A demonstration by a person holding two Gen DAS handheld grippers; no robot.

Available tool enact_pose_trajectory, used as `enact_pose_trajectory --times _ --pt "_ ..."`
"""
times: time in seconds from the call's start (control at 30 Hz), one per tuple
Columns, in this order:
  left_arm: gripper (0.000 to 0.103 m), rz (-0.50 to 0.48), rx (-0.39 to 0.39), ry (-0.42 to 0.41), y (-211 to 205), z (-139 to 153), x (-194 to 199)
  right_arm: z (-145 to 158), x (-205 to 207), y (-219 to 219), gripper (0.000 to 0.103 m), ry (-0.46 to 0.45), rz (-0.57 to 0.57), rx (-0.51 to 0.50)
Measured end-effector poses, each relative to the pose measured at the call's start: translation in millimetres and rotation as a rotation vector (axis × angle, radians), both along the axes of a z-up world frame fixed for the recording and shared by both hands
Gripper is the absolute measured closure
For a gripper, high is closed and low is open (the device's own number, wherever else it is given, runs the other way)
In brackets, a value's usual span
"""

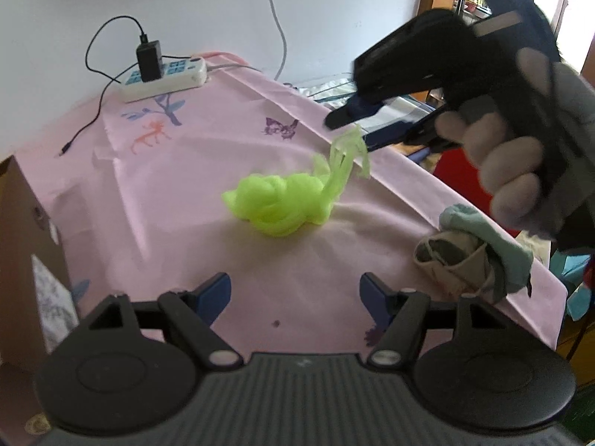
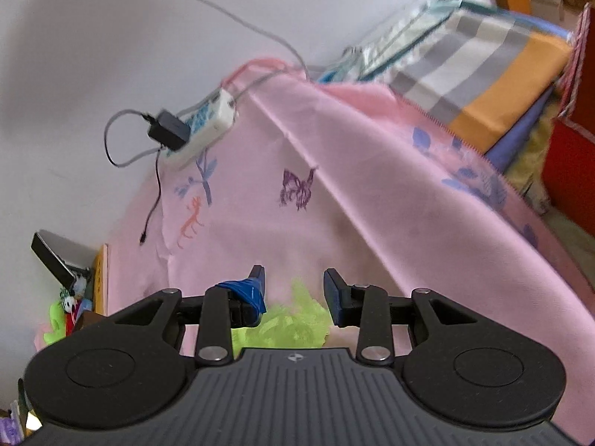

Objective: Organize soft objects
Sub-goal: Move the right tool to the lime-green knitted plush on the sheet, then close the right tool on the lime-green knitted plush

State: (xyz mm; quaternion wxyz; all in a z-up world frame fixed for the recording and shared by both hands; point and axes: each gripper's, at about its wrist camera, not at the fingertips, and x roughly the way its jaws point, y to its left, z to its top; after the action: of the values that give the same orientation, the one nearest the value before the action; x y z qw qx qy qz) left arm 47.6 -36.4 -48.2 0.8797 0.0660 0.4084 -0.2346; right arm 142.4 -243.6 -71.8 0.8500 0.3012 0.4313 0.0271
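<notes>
Right tool [image 1: 353, 126]: held in a hand [image 1: 498, 171] above the far right of the counter; fingers parted with a clear gap, gripping nothing. In its own wrist view [image 2: 293, 286] the gap between the blue-padded fingers shows the green mesh just below.
Left tool [image 1: 295, 297]: low over the near edge of the counter, fingers spread wide, nothing between them.
Bright lime-green mesh bath sponge [image 1: 279, 204]: lies bunched near the middle of the counter; a loose strand of it rises up towards the right tool's fingertips. Whether that strand touches a fingertip cannot be told.
Bundle of grey, beige and pale teal cloth [image 1: 468, 256]: sits at the right edge of the counter, well apart from the sponge.
Counter covering: pink cloth printed with a purple butterfly [image 1: 148, 171], creased in long folds.
White power strip [image 1: 167, 78]: at the far corner by the wall, with a black adapter [image 1: 148, 61] plugged in.
Striped grey and orange folded fabric [image 2: 476, 74]: beyond the counter's right side.
</notes>
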Motion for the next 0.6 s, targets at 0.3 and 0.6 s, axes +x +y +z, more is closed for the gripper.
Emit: enact_pose_trajectory --times 0.3,0.6 --pt "0.032 -0.011 0.015 0.041 -18 -18 14 -30 15 16 0.083 0.117 0.143 0.043" --pt "0.031 0.055 0.024 0.071 -4 -24 26 -39 -6 38 0.083 0.188 0.296 0.142"
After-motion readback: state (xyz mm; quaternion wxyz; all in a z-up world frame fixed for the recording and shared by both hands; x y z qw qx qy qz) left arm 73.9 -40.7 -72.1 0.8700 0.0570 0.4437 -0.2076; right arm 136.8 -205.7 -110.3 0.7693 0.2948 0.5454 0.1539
